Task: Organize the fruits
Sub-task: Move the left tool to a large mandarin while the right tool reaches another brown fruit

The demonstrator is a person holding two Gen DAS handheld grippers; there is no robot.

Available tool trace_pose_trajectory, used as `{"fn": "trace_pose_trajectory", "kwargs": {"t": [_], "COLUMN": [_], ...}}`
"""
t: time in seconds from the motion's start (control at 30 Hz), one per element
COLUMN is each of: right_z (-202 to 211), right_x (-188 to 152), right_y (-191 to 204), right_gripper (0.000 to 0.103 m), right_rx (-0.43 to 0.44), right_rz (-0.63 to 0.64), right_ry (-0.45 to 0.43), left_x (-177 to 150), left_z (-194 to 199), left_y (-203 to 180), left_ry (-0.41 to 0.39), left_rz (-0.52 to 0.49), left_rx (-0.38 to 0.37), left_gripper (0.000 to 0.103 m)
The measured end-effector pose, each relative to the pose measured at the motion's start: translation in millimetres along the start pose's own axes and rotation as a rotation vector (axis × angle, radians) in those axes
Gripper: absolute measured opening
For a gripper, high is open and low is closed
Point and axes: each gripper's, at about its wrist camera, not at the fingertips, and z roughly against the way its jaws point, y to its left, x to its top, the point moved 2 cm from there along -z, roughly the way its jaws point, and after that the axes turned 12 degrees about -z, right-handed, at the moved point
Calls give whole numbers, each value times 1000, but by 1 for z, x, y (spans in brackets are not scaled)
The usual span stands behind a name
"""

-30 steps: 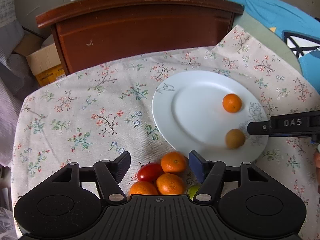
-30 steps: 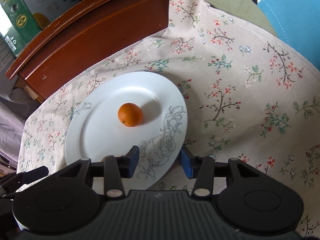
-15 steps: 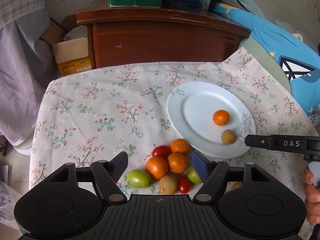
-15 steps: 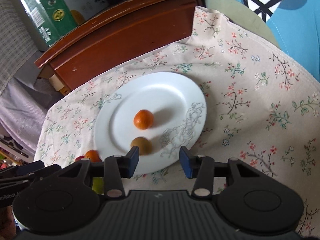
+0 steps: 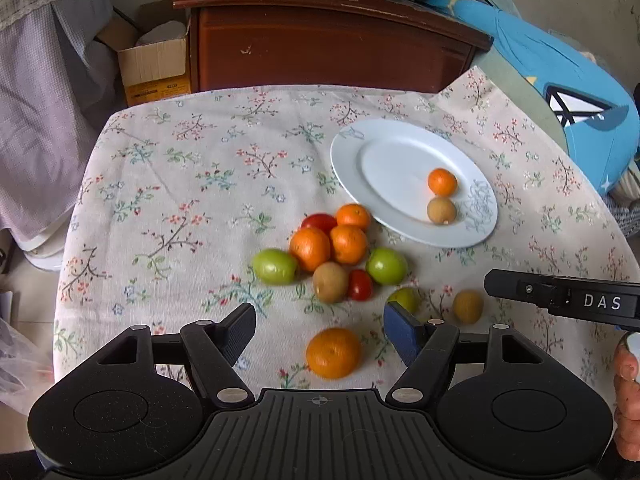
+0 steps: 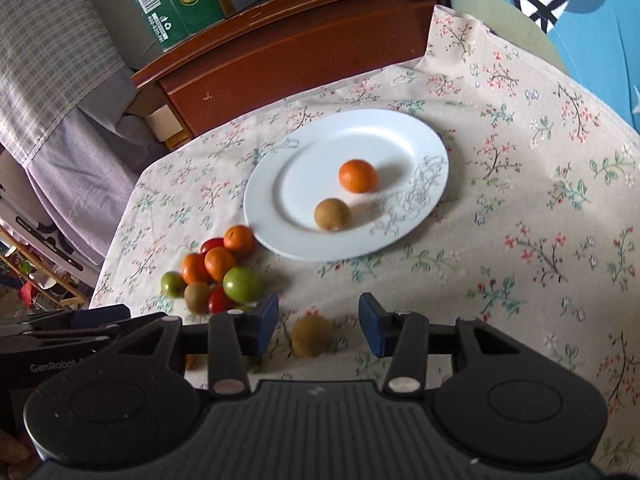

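A white plate (image 5: 384,160) (image 6: 320,160) on the floral tablecloth (image 5: 180,184) holds an orange (image 5: 442,182) and a brown fruit (image 5: 441,210). Left of it lies a cluster of oranges (image 5: 310,249), red tomatoes (image 5: 359,285), green fruits (image 5: 275,266) and a brown one. My left gripper (image 5: 320,328) is open above a lone orange (image 5: 333,353) that lies between its fingers, untouched. My right gripper (image 6: 319,322) is open with a brown fruit (image 6: 311,336) on the cloth between its pads, apart from both.
A dark wooden cabinet (image 5: 320,52) stands behind the table, with a cardboard box (image 5: 154,64) to its left and a green carton (image 6: 172,0) on top. Blue fabric (image 5: 560,92) lies at the right edge. A hand (image 5: 626,380) holds the right gripper.
Both grippers have drawn back from the plate toward the near side, bringing the whole fruit cluster and the loose fruits into view. The left jaws stand slightly wider.
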Motion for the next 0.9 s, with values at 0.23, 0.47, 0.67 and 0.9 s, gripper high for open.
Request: {"fn": "trace_pose_trajectory", "kwargs": {"t": [0.23, 0.47, 0.67, 0.9], "right_z": [0, -8, -16, -22], "right_x": [-17, -21, -23, -23], "right_y": [-2, 0, 2, 4], "right_gripper": [46, 46, 46, 39], "right_rx": [-8, -23, -35, -46], "right_rz": [-14, 6, 18, 39], "right_ry": [25, 33, 38, 31], "left_x": [-17, -23, -24, -24], "left_z": [-3, -11, -14, -20], "left_y": [-9, -12, -12, -15], "left_ry": [10, 9, 3, 6], "left_rz": [-55, -79, -77, -98], "left_rx": [16, 23, 27, 22], "left_gripper": [71, 69, 68, 57]}}
